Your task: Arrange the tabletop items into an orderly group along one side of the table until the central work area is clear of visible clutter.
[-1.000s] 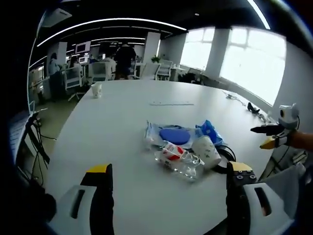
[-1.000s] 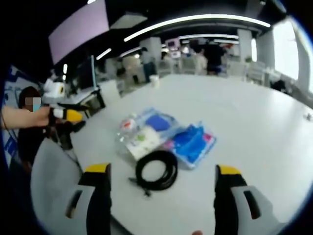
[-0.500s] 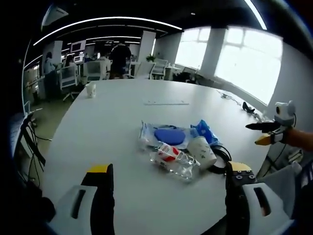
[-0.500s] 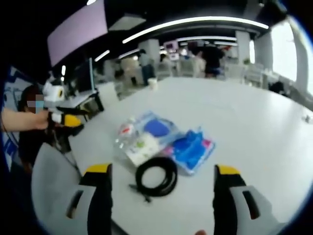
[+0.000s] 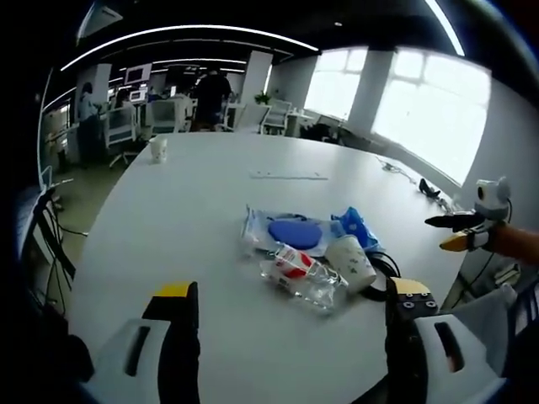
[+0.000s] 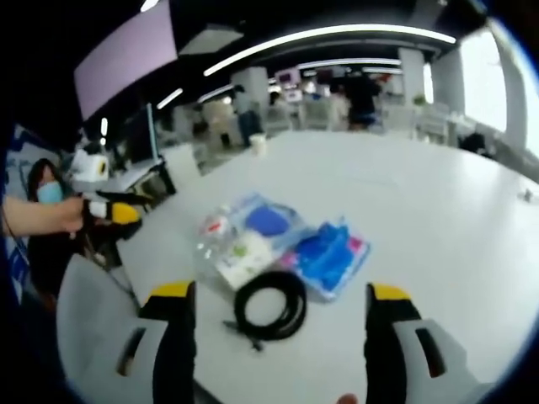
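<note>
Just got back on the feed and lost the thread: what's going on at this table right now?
A person holds a gripper in each hand above a white table; the left gripper and right gripper both have open jaws holding nothing. The clutter sits bunched together: a clear plastic bottle lying on its side, a paper cup tipped over, blue plastic packets and a coiled black cable. Another cup stands far off. Nothing is picked up yet.
</note>
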`<state>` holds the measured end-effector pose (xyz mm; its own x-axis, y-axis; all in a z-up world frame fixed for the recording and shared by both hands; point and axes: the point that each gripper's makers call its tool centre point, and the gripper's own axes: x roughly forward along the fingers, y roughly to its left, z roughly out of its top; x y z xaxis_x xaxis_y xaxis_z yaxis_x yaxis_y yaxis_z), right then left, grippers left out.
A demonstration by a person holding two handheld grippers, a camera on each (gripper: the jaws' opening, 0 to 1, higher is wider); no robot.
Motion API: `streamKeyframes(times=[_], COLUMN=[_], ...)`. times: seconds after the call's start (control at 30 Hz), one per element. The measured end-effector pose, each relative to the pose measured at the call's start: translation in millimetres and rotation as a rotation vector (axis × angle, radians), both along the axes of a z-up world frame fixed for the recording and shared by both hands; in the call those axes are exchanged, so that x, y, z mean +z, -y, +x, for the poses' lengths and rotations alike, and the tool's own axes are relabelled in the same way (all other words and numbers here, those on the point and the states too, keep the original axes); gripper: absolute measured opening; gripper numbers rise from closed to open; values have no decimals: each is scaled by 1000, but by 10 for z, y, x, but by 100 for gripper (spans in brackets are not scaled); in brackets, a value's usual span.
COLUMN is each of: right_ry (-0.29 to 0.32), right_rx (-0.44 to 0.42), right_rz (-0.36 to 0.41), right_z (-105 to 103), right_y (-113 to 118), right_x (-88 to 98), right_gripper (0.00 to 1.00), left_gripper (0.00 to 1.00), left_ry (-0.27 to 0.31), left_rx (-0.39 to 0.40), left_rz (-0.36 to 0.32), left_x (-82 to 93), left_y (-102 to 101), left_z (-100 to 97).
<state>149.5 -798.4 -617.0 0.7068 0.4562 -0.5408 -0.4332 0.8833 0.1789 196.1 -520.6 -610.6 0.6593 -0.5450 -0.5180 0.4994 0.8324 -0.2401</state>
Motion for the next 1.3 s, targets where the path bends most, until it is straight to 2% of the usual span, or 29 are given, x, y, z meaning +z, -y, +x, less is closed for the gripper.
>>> streamKeyframes(times=[0.63,0.97,1.3], right_ry=[-20,-23,-21], right_rx=[-13,4,7], right_rz=[-5,-5,-11], right_z=[-37,-52,-61], right_y=[35,-7,-12], right_x=[-25,-22,-9], right_gripper=[78,76,76], left_gripper=[92,91,91], left_ry=[8,7,3], left_rx=[13,-12,-2], left_rz=[-14,15,9], left_x=[89,49,56], left_y=[-54,-51,-61], left_z=[10,-17,5])
